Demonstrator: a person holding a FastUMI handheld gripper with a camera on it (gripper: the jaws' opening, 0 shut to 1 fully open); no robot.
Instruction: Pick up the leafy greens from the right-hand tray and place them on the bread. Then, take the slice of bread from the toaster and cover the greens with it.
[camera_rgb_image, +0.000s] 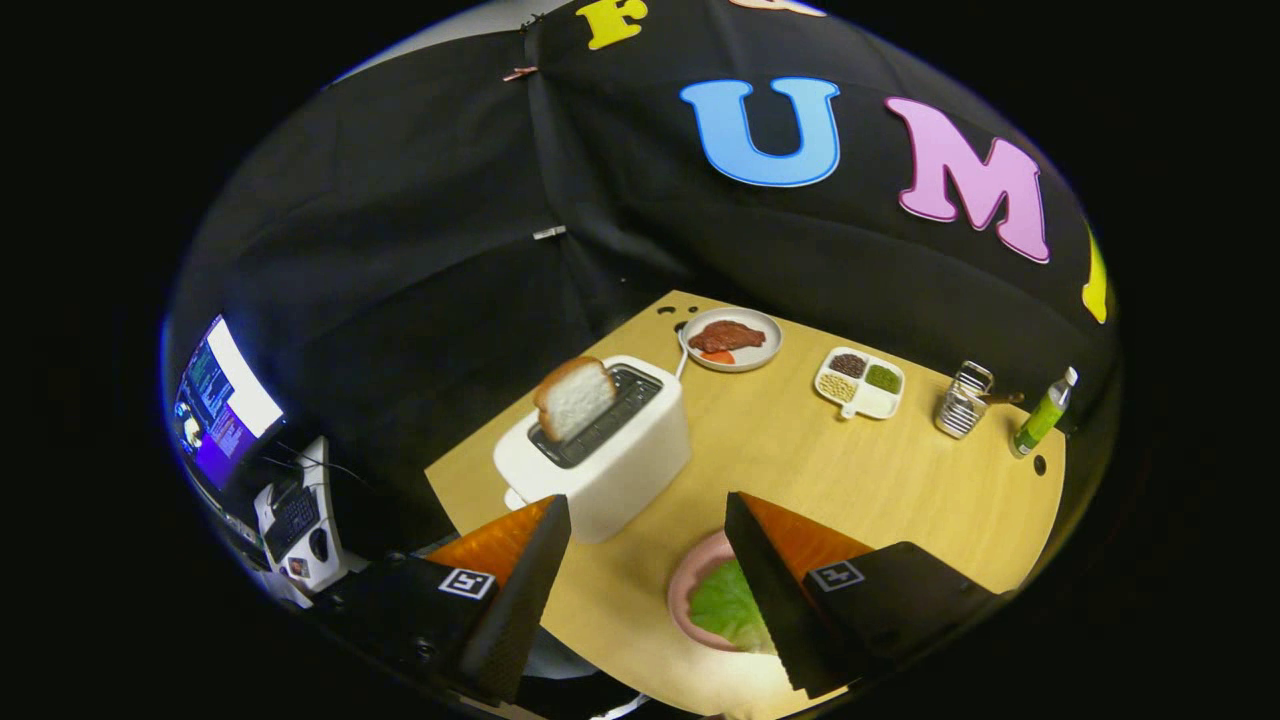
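We hold gripper (648, 510) wide open, empty; bread (574, 398) upright in toaster (600, 450) at 11 o'clock, long axis vertical; greens (728, 608) between the fingers.

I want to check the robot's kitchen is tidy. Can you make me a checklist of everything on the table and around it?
Surface: wooden table, with small round holes near its edges.
Job's things: leafy greens on a pink plate; slice of bread standing up out of the white toaster.
Clutter: plate of meat, divided dish of beans, wire rack, green bottle.
Gripper: gripper open, holding nothing, fingers apart above the table with the toaster just ahead.
Cables: white toaster cord.
Surroundings: black cloth wall; lit monitor and a white keypad device beside the table.
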